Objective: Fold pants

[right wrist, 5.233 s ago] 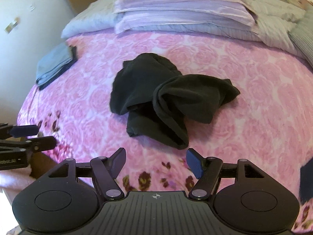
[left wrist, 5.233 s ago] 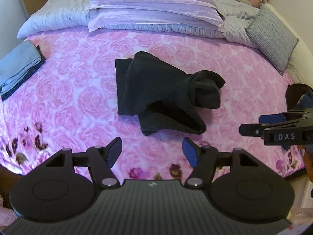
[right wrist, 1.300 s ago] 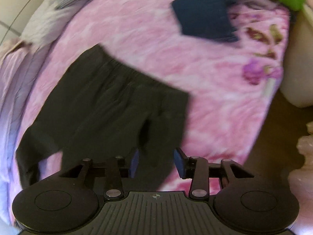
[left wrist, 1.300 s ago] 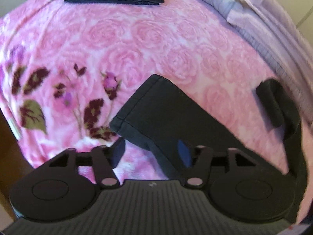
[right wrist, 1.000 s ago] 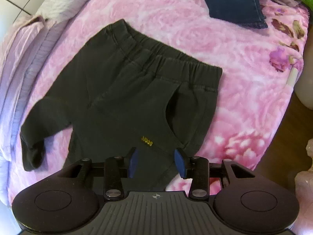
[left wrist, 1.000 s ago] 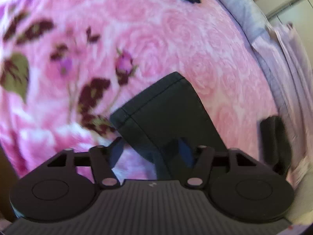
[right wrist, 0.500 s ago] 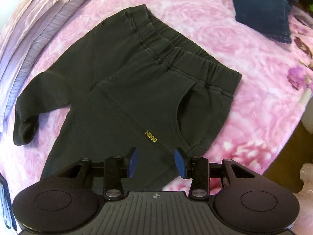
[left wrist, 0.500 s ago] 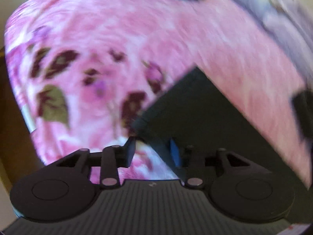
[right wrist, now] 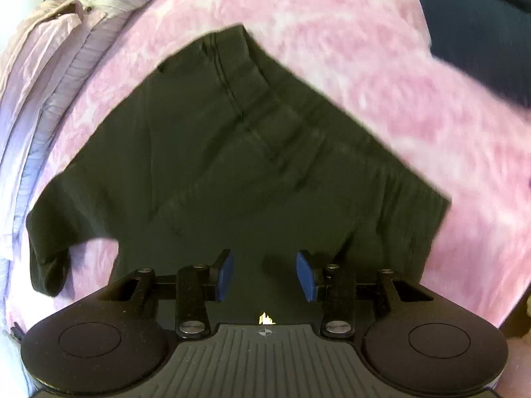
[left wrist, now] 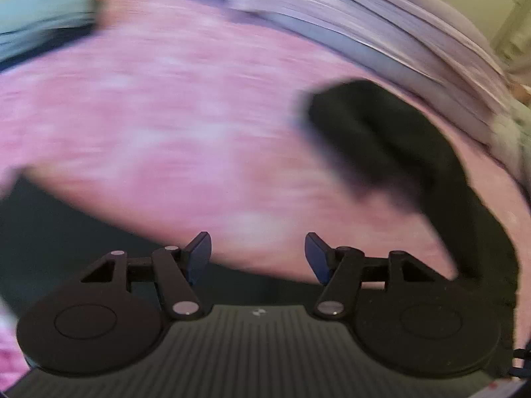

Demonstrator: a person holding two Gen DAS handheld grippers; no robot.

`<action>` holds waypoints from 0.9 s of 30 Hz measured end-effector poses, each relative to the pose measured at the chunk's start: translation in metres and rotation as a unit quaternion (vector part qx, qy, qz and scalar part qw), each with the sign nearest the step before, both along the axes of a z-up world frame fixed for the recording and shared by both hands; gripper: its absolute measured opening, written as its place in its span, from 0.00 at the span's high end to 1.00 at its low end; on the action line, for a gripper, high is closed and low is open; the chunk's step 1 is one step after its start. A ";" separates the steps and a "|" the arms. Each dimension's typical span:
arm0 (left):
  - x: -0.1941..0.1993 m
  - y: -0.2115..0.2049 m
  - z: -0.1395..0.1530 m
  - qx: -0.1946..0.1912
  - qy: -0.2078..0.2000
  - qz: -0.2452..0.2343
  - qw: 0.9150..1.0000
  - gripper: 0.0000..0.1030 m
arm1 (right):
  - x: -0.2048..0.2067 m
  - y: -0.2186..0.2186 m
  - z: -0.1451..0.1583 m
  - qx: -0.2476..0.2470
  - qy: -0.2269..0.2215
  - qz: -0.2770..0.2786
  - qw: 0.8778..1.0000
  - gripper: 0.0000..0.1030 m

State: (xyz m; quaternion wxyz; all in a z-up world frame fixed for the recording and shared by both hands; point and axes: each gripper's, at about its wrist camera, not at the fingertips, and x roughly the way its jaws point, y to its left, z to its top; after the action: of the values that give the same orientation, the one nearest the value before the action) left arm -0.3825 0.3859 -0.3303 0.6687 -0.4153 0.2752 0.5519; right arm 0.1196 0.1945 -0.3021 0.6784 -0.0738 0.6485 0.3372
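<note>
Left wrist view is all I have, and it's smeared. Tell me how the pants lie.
Observer: The black pants lie spread flat on the pink bedspread, waistband away from the right gripper.
Operator: Report that gripper's jaws.
Observer: Open, nothing between them, poised over the fabric.
Operator: Name anything near the waistband.
Observer: A folded dark blue garment lies beyond it, apart from the pants.

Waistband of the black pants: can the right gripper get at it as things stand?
Probably yes. The right gripper is open and empty over the black pants, spread flat on the pink blanket; nothing covers the waistband ahead of its fingers.
</note>
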 end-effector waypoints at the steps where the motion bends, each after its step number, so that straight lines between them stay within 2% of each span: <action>1: 0.018 0.008 -0.005 0.007 -0.007 -0.010 1.000 0.43 | 0.007 0.003 0.001 0.000 -0.003 0.001 1.000 0.62; 5: 0.082 0.046 -0.027 0.029 0.006 -0.023 0.999 0.43 | 0.033 0.006 0.001 -0.003 -0.005 -0.011 1.000 0.61; 7: 0.101 0.059 -0.035 0.043 0.032 -0.024 0.998 0.44 | 0.041 0.004 -0.002 -0.007 -0.005 -0.016 1.000 0.61; 8: 0.106 0.067 -0.039 0.043 0.045 -0.023 0.998 0.47 | 0.043 0.002 -0.004 -0.012 -0.006 -0.018 1.000 0.61; 10: 0.114 0.082 -0.046 0.045 0.055 -0.023 0.997 0.67 | 0.046 -0.001 -0.010 -0.026 -0.005 -0.024 0.999 0.61; 11: 0.113 0.085 -0.047 0.049 0.055 -0.029 0.997 0.86 | 0.047 -0.001 -0.012 -0.032 -0.002 -0.028 0.999 0.61; 12: 0.116 0.090 -0.045 0.055 0.065 -0.036 0.996 0.87 | 0.048 -0.002 -0.014 -0.037 0.001 -0.031 0.999 0.61; 13: 0.117 0.090 -0.037 0.078 0.093 -0.046 0.992 0.89 | 0.048 -0.001 -0.016 -0.040 0.005 -0.034 0.999 0.61; 15: 0.114 0.091 -0.019 0.127 0.162 -0.074 0.976 0.91 | 0.047 0.003 -0.018 -0.041 0.007 -0.035 0.999 0.61; 18: 0.078 0.112 0.022 0.196 0.253 -0.098 0.942 0.93 | 0.043 0.013 -0.015 -0.034 0.005 -0.040 0.999 0.61; 19: 0.061 0.124 0.035 0.220 0.293 -0.110 0.924 0.92 | 0.040 0.017 -0.012 -0.029 0.005 -0.043 0.999 0.61; 21: 0.029 0.142 0.049 0.240 0.345 -0.153 0.895 0.88 | 0.033 0.025 -0.008 -0.019 0.005 -0.048 0.999 0.61; 22: 0.017 0.147 0.048 0.249 0.388 -0.165 0.872 0.88 | 0.028 0.028 -0.006 -0.015 0.004 -0.050 0.999 0.61; 23: 0.005 0.152 0.042 0.252 0.429 -0.178 0.849 0.83 | 0.023 0.031 -0.006 -0.012 0.003 -0.052 0.999 0.61; 24: -0.008 0.159 0.035 0.240 0.452 -0.191 0.838 0.82 | 0.017 0.034 -0.006 -0.011 0.004 -0.054 0.998 0.61; 25: -0.026 0.167 0.025 0.218 0.478 -0.188 0.830 0.82 | 0.010 0.037 -0.006 -0.013 0.007 -0.057 0.998 0.61; 26: -0.044 0.174 0.017 0.197 0.493 -0.174 0.830 0.81 | 0.003 0.038 -0.007 -0.015 0.010 -0.058 0.998 0.61; 27: -0.064 0.181 0.009 0.164 0.492 -0.153 0.842 0.80 | -0.006 0.040 -0.008 -0.015 0.014 -0.057 0.998 0.61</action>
State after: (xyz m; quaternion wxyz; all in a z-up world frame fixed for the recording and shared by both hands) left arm -0.4465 0.5665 -0.3215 0.5796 0.0733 0.5334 0.6116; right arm 0.1139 0.2342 -0.3099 0.6864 -0.0423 0.6660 0.2888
